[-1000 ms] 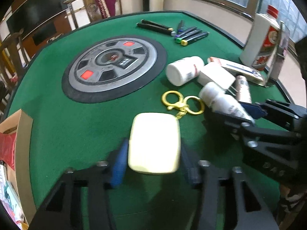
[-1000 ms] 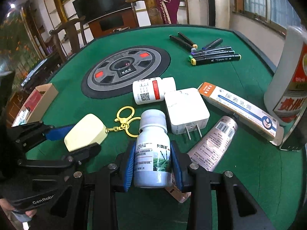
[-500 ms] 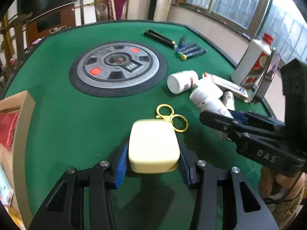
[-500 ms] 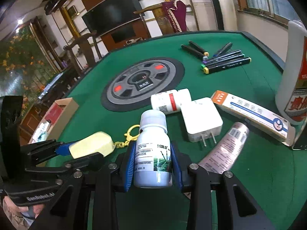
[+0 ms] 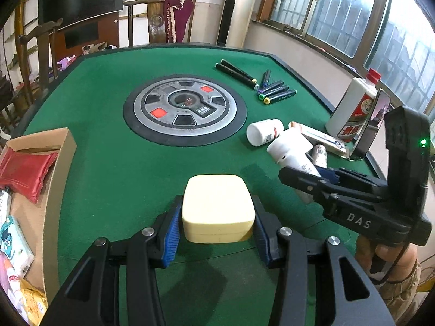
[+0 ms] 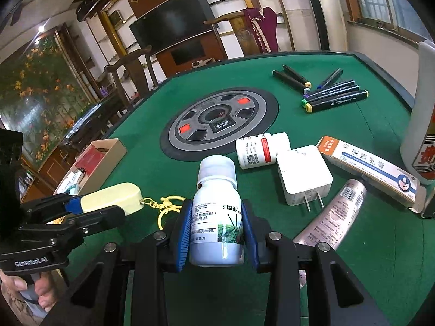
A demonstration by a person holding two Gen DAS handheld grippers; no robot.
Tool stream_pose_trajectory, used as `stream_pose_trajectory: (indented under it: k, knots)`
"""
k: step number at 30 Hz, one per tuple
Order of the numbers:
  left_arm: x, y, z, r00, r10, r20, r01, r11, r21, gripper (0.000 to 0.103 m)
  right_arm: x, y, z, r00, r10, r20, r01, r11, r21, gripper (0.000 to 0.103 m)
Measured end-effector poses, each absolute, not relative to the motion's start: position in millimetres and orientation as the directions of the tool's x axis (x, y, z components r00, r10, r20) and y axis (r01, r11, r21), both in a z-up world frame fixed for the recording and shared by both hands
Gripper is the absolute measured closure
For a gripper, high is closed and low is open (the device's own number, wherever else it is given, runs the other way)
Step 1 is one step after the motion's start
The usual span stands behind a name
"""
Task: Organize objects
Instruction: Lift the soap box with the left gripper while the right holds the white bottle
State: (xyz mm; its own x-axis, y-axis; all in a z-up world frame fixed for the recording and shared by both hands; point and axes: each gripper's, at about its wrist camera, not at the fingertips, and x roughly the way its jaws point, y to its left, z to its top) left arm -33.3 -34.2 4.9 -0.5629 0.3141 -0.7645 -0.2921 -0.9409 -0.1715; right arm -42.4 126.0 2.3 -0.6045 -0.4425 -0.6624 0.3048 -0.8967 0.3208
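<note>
Ideally, with the left tongs (image 5: 217,233) clamped on the cream rounded-square plastic case (image 5: 217,206) and the right tongs (image 6: 216,233) gripping the white labelled plastic bottle (image 6: 216,217), both held clear above the green felt worktop (image 5: 108,149), each load should travel level, the case's dangling gold metal keyring (image 6: 165,206) kept off the clutter, toward the open cardboard box (image 5: 58,163) left of the left tongs.

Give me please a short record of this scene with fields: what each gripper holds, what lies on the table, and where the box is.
left gripper: shut on cream case, gold clasp hanging from it
right gripper: shut on white bottle
table: markers, pill bottle, charger, tube, ointment box, tall bottle
box: table's left edge, packets inside
</note>
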Motion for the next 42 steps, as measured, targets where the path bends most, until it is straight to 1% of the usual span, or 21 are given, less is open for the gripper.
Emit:
stream_pose_trajectory:
  k: [12, 42]
  knots:
    - [-26, -44, 27, -0.610, 0.298, -0.734, -0.278, -0.948, -0.154, 0.057, -40, 123, 5, -0.608, -0.459, -0.648, 0.332, -0.888, 0.317, 0.067]
    - [-28, -51, 24, -0.617, 0.280, -0.736, -0.250, -0.956, -0.154, 0.057, -38, 117, 5, -0.613, -0.464, -0.639, 0.332, -0.886, 0.325, 0.067]
